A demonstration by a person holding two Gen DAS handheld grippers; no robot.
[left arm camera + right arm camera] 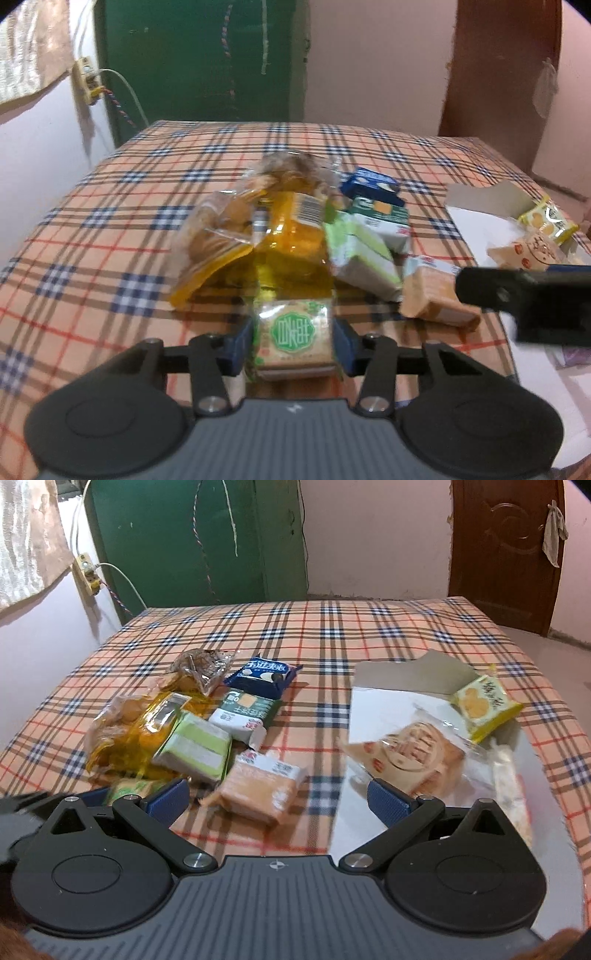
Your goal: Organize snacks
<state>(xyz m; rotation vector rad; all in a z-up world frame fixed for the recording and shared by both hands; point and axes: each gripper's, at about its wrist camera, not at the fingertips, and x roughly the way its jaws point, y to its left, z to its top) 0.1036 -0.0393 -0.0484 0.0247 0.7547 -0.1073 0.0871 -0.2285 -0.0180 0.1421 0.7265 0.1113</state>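
The left gripper (293,334) squeezes a green cracker pack (293,332) at the bottom middle. The right gripper (277,801) is wide open and empty. Next, I think, the pack goes into the white box (369,709) on the right.

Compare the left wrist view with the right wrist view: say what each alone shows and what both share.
Only the left wrist view: the left claw shut on the green-seal cracker pack.

Only the right wrist view: the right claw open with nothing between its pads, and the carved brown door.

Both: the plaid tablecloth, blue cookie pack, orange wafer pack, and yellow biscuit pack in the white box.
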